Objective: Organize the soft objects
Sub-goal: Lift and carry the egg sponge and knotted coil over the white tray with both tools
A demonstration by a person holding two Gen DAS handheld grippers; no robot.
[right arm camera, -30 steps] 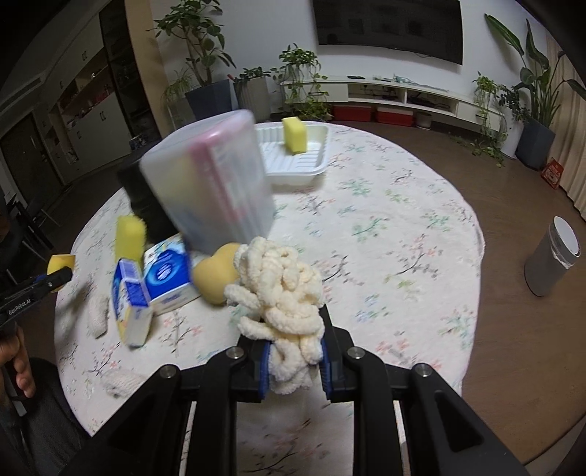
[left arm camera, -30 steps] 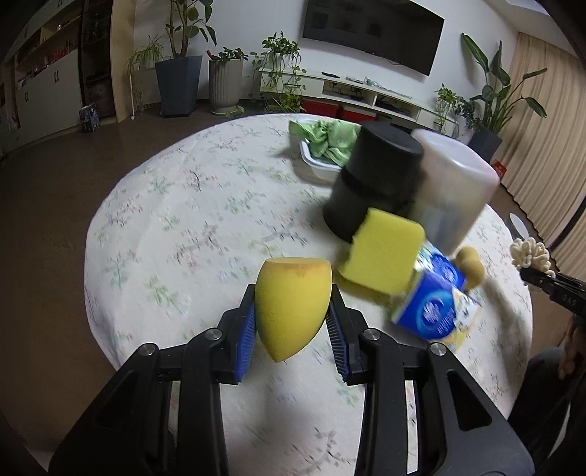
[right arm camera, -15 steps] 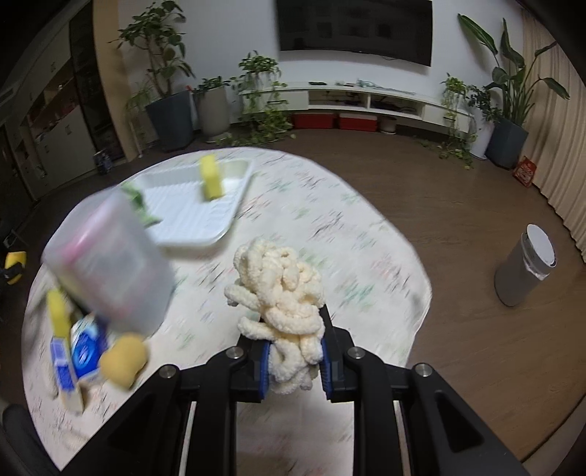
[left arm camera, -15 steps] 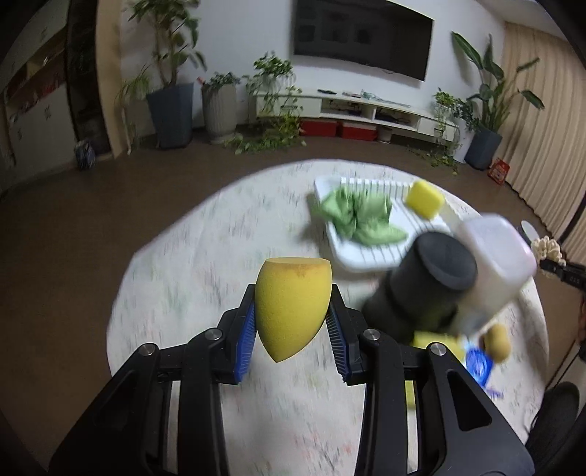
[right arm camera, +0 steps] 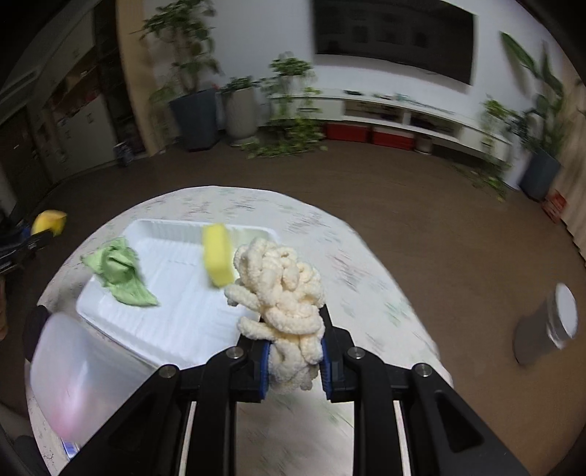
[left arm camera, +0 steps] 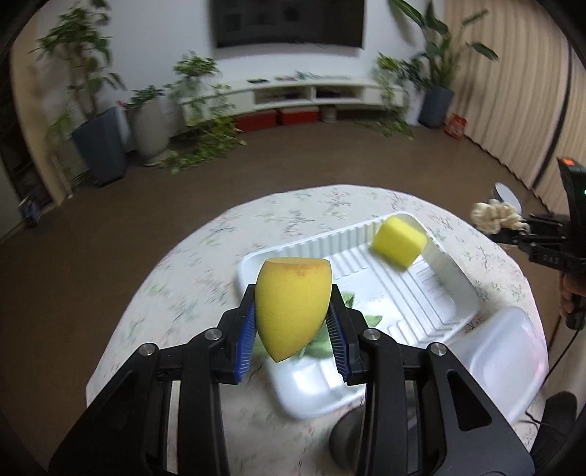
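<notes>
Green cloth hides behind the egg-shaped sponge in the left gripper jaws; right gripper jaws clamp the chenille bundle.

This is a home living room. A large dark television hangs on a white wall above a long, low white media shelf that has red storage boxes tucked under it. Potted houseplants stand along the wall in tall grey and dark planters, and more leafy plants fill the corner beside pleated beige curtains. The floor is plain brown. In the foreground is a round table covered with a pale floral cloth. A small lidded bin stands on the floor to the right, and cabinets line the dim left side.
</notes>
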